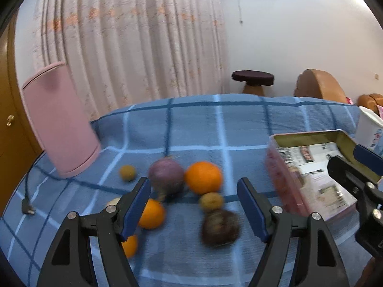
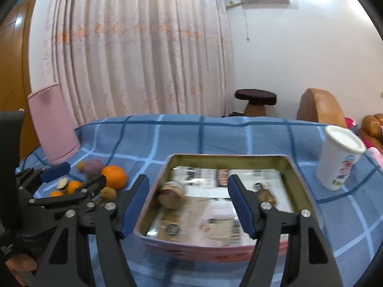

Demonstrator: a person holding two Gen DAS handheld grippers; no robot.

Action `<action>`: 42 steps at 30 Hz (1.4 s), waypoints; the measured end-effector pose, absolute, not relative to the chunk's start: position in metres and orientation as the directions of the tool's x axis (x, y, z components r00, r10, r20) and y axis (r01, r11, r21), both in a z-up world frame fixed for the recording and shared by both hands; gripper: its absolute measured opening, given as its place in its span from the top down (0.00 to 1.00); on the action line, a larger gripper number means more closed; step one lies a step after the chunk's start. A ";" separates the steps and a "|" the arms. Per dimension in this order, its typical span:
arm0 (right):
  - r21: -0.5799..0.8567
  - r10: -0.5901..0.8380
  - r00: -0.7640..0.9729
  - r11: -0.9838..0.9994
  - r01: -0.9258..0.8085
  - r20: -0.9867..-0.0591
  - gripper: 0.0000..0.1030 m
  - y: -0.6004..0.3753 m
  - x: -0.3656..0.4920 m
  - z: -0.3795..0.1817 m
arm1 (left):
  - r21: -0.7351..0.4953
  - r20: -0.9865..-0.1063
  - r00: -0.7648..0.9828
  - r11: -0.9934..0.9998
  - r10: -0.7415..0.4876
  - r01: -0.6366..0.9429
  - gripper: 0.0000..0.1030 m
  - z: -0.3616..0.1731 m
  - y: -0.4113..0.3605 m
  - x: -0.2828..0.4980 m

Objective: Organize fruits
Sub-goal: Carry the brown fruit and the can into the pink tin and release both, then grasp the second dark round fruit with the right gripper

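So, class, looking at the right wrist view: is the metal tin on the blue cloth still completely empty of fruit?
No: one round fruit already lies inside the tin, on the printed paper lining its bottom.

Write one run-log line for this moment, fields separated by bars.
left claw: open, empty | right claw: open, empty | tin tray: one fruit inside | loose fruits: on blue cloth

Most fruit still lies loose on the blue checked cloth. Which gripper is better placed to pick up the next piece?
Left. The open left gripper faces the fruit pile, with the dark purple round fruit nearly between its fingers. The open right gripper hangs over the pink-sided rectangular tin.
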State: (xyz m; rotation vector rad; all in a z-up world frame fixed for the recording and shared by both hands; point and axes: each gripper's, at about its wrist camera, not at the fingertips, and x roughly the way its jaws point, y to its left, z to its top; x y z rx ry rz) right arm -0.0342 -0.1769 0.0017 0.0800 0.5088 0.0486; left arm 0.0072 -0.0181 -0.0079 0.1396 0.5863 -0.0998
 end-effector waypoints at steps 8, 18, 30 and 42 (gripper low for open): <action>0.041 0.098 0.851 0.995 -0.090 -0.517 0.31 -0.135 -0.029 -0.007 | 0.082 -0.577 0.817 0.994 -0.011 0.071 0.27 -0.015 0.026 0.009; 0.003 0.128 0.770 0.987 -0.161 -0.625 0.31 -0.095 -0.006 -0.025 | 0.023 -0.637 0.771 1.000 0.009 0.008 0.27 -0.026 0.076 0.014; -0.086 0.117 0.650 0.958 -0.272 -0.751 0.38 -0.049 0.019 -0.050 | 0.052 -0.686 0.726 0.999 0.041 -0.007 0.26 -0.034 0.078 0.022; -0.010 0.171 0.737 0.972 -0.234 -0.654 0.57 -0.070 0.001 -0.032 | 0.058 -0.686 0.726 0.998 0.039 0.001 0.26 -0.033 0.075 0.021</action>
